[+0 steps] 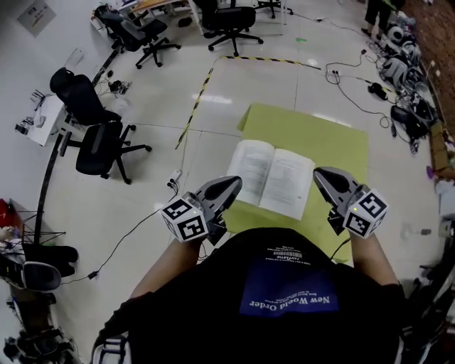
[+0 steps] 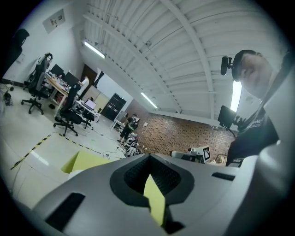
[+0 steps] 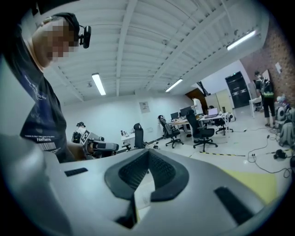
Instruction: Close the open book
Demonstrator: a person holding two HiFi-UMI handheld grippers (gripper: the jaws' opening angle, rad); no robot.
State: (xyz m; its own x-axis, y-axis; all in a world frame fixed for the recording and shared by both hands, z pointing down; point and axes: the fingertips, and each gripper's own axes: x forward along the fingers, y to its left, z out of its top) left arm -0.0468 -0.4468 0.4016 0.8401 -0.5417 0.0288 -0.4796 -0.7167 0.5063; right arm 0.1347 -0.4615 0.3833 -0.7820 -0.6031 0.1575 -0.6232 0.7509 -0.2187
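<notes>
An open book (image 1: 270,178) with white printed pages lies flat on a yellow-green table (image 1: 334,138). In the head view my left gripper (image 1: 234,183) sits at the book's near left corner, its tips just over the page edge. Just off the near right corner is my right gripper (image 1: 320,173). Both have their jaws together with nothing held. In the left gripper view the shut left gripper (image 2: 149,156) points level over the table (image 2: 85,161). In the right gripper view a bit of book page (image 3: 143,196) shows below the shut right gripper (image 3: 148,152).
Black office chairs (image 1: 99,135) stand on the floor to the left and at the back (image 1: 227,21). Black-and-yellow tape (image 1: 195,103) and loose cables (image 1: 362,92) run across the floor round the table. The person's torso (image 1: 284,298) is at the table's near edge.
</notes>
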